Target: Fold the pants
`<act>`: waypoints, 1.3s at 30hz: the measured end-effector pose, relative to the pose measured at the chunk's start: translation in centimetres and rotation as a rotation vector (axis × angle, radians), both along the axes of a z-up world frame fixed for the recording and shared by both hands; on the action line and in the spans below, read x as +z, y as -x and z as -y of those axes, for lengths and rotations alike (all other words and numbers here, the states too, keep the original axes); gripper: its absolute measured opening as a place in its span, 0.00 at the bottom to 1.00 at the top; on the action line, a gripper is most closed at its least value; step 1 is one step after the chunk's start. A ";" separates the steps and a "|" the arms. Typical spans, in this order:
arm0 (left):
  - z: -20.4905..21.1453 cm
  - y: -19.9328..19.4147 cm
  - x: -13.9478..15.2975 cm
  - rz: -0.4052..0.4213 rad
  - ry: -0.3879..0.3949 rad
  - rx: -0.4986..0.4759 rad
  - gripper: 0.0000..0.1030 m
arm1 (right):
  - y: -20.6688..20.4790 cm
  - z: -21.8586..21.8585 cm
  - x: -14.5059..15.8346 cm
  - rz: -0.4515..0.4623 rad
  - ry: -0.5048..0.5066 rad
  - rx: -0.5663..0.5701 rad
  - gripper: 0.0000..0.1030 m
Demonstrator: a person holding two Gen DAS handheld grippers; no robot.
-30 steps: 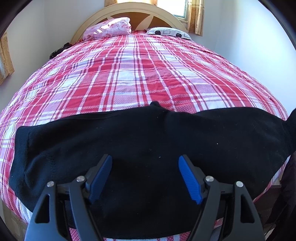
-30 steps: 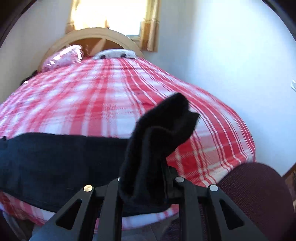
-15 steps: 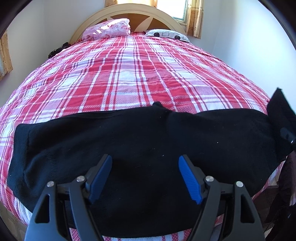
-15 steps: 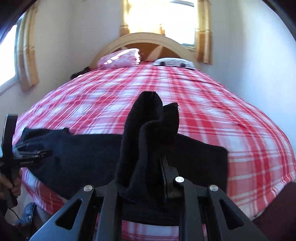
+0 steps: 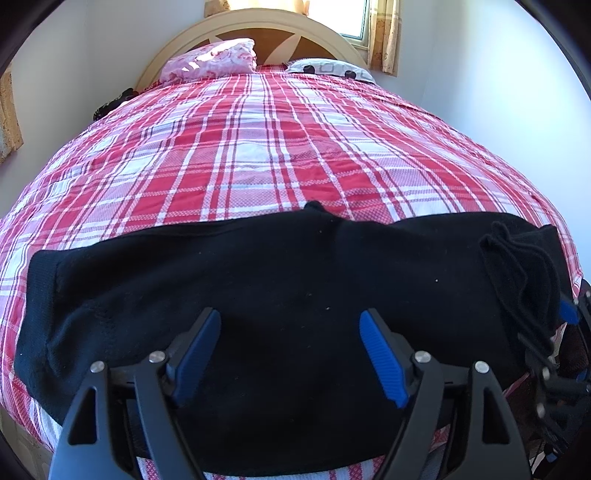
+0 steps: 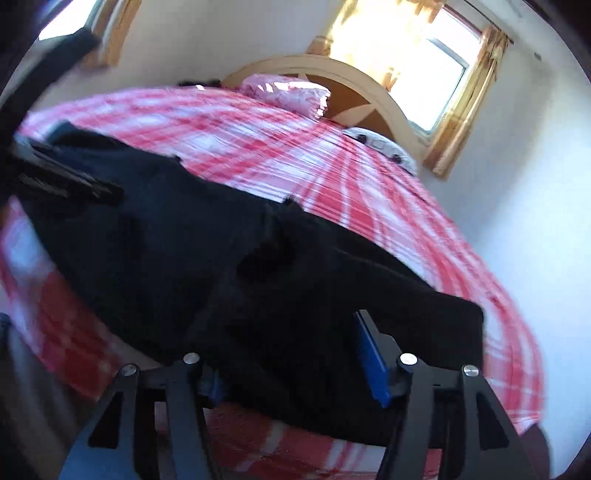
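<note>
Across the near edge of the bed [image 5: 258,155], on its red and white plaid cover, the black pants [image 5: 258,280] lie spread from side to side. Their left end, with a stitched band, sits flat near the bed's left edge. In the left wrist view the left claw [image 5: 290,350] hangs over the middle of the cloth with its blue pads [image 5: 380,362] wide apart, nothing between them and no cloth gripped. Further right in that view, the far right end of the pants is bunched into a rumpled fold lying on top of the rest, and the right claw [image 5: 569,314] shows at the frame's edge just beside that bunch.

The right wrist view is blurred and tilted. There the left claw [image 6: 66,184] appears as a dark bar over the pants' [image 6: 184,258] left part. The right claw [image 6: 291,365] stands low over the right part of the cloth; its jaws have just been opening, and the blue pad [image 6: 369,362] on the right side stands clear of the fabric. Black cloth lies between and under the fingers, but the pads no longer press on it. At the head of the bed a pink pillow [image 5: 214,61] lies left of a white patterned pillow [image 5: 328,70], against a curved headboard [image 5: 280,33] below a sunlit window [image 6: 424,55].
</note>
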State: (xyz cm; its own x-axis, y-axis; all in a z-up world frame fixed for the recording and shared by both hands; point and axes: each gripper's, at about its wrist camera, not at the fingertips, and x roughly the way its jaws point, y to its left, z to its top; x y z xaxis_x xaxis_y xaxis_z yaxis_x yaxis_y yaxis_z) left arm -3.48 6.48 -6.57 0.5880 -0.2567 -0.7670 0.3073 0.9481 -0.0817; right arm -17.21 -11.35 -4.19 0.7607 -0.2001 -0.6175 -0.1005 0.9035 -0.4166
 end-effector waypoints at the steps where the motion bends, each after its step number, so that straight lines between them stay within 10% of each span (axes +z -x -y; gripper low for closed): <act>1: 0.0 0.0 0.0 -0.001 -0.001 -0.001 0.78 | 0.1 0.2 0.4 -0.019 -0.103 0.040 0.63; 6: 0.1 0.0 0.1 -0.010 0.001 -0.005 0.78 | 1.4 3.0 3.5 0.018 -0.485 0.127 0.64; 14: 2.5 0.4 2.4 -0.024 0.116 -0.135 0.78 | -0.1 18.8 5.9 0.133 -0.669 -0.337 0.63; 21: 7.9 0.0 4.3 -0.054 0.191 -0.232 0.78 | -3.2 24.1 2.5 0.033 -0.785 -0.410 0.62; 25: 10.5 1.2 5.2 0.019 0.122 -0.272 0.78 | -3.3 23.2 2.5 0.058 -0.710 -0.370 0.21; 35: 14.7 2.1 2.1 0.042 -0.056 -0.321 0.78 | -2.8 23.0 2.4 0.114 -0.667 -0.396 0.27; 39: 12.8 2.4 2.0 0.037 -0.001 -0.322 0.78 | -0.2 21.2 5.2 0.224 -0.629 -0.389 0.28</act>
State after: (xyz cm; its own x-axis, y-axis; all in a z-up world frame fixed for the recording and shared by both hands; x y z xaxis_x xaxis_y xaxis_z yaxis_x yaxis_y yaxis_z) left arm -5.84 -6.34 -4.54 0.5046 -0.4336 -0.7466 0.5941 0.8019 -0.0641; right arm -17.01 -32.58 1.00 0.8278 -0.1415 -0.5430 0.2991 0.9300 0.2137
